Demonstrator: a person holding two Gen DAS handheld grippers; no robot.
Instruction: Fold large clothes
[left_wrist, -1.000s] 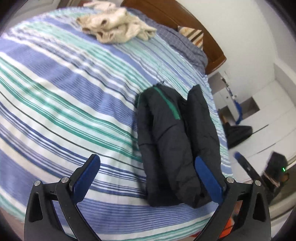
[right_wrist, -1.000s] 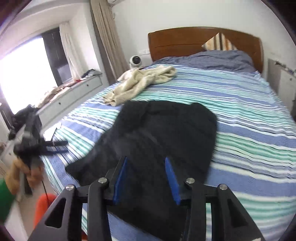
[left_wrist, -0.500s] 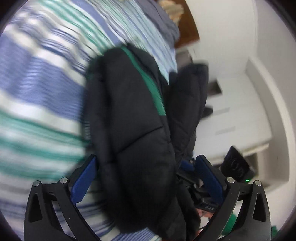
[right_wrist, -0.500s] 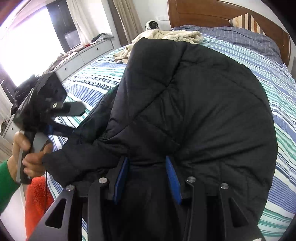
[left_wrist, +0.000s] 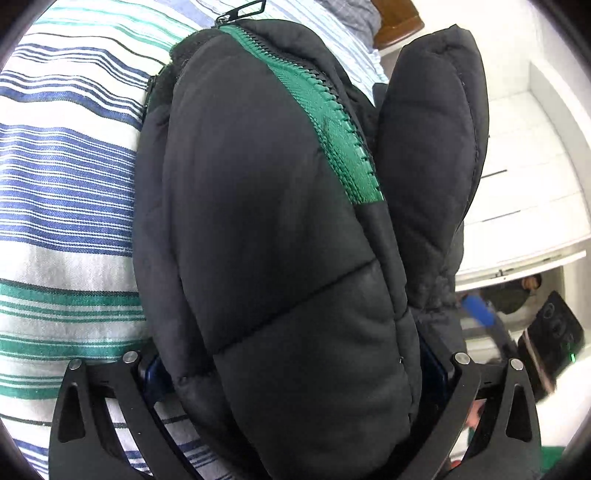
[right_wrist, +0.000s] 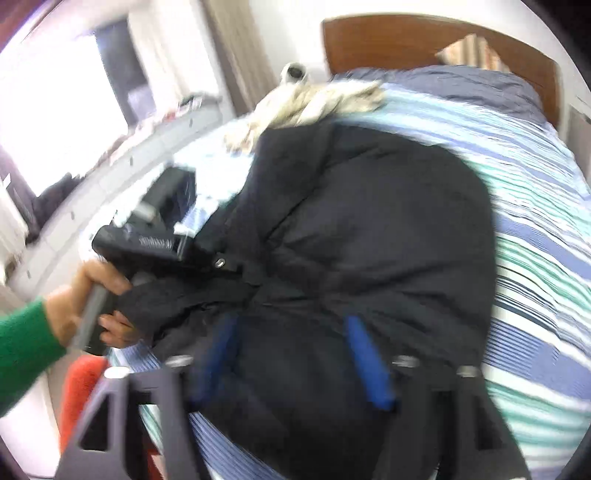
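Left hand-held gripper: jaws wide around the jacket hem; grip unclear.
Right hand-held gripper: just opened, released over jacket.
Advice: clamp both hem corners evenly, then fold across the bed.

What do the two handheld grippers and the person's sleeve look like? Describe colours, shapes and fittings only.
Both the left gripper and the right gripper have black, triangular cut-out arms with silver round bolts and blue-lined jaws. The left gripper's body is a black block on a grey handle. The sleeve is green knit.
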